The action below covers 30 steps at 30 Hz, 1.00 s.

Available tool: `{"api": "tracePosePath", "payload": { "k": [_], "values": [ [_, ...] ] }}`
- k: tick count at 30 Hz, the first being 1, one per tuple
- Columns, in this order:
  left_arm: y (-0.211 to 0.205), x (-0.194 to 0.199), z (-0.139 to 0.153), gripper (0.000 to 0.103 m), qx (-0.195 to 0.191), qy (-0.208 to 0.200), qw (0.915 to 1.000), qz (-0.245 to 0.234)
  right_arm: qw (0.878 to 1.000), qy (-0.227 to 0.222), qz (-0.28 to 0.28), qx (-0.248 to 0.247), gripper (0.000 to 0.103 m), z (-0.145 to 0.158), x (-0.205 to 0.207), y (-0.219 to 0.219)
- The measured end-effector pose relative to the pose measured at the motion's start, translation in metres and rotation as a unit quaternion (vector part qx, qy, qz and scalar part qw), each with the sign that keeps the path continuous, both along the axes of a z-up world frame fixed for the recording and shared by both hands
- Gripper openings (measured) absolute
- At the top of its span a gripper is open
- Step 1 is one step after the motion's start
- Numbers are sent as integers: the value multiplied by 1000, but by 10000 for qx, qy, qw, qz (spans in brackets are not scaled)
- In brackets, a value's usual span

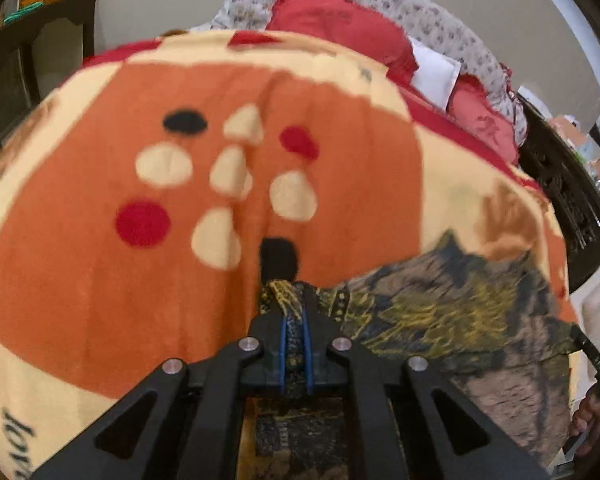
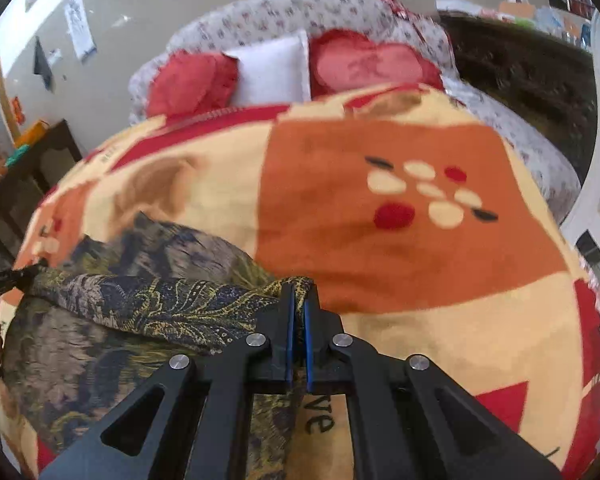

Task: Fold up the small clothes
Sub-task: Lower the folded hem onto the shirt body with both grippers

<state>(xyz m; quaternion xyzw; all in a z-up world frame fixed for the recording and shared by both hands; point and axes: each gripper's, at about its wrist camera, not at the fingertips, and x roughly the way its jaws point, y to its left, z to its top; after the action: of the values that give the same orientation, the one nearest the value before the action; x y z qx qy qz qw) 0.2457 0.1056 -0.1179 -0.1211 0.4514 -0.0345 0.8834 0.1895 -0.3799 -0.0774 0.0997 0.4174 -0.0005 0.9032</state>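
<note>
Patterned cloth on orange blanket, pillows behind.

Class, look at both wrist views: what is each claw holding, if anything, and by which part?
Both hold the patterned cloth: the left claw and right claw each pinch a bunched end, opposite ends of one lifted edge.

Ahead of both tools, the orange, cream and red fleece blanket lies flat and bare across the bed, with open passage over it. Red frilled cushions and a white pillow block the far end. A dark wooden side table stands beside the bed's edge.
</note>
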Motion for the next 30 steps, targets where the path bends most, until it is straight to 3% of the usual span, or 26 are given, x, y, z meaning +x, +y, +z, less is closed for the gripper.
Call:
{"api": "tracePosePath", "payload": {
  "k": [4, 8, 10, 13, 15, 16, 17, 18, 20, 22, 24, 27, 30],
  "values": [
    [7, 1, -8, 9, -205, -173, 9996, -13, 9999, 151, -35, -2, 5, -22, 8, -3],
    [18, 6, -6, 9, -498, -19, 9986, -148, 9993, 315, -6, 220, 6, -35, 14, -8],
    [22, 7, 4, 11, -527, 53, 9982, -277, 9985, 328, -9, 449, 7, -28, 12, -15],
    [24, -3, 32, 15, -397, -198, 9979, -471, 9980, 76, 42, 625, 9, -5, -2, -24],
    [26, -18, 52, 45, -79, -518, 9982, -290, 9981, -157, 7, 588, 10, 14, -16, -29],
    [28, -24, 58, 72, -24, -662, 9975, -225, 9982, -262, -55, 544, 13, 21, -24, -30],
    [32, -31, 66, 75, -39, -850, 9963, -128, 9979, -319, -90, 560, 13, 26, -29, -31],
    [34, -33, 70, 74, -25, -875, 9961, -62, 9975, -355, -163, 583, 13, 29, -36, -32],
    [32, -48, 76, 55, -156, -869, 9961, 41, 9973, -393, -257, 565, 13, 35, -44, -27],
    [12, -67, 72, 34, -316, -869, 9955, -220, 9964, -538, -211, 626, 13, 40, -53, -13],
    [-15, -82, 59, 20, -156, -848, 9955, -382, 9958, -602, -121, 677, 13, 42, -55, 11],
    [-43, -90, 33, 18, 289, -699, 9967, -293, 9982, -463, -94, 368, 13, 33, -51, 57],
    [-51, -90, 8, 17, 706, -627, 9953, -216, 9995, -62, -297, 107, 13, 9, -42, 74]
  ]
}}
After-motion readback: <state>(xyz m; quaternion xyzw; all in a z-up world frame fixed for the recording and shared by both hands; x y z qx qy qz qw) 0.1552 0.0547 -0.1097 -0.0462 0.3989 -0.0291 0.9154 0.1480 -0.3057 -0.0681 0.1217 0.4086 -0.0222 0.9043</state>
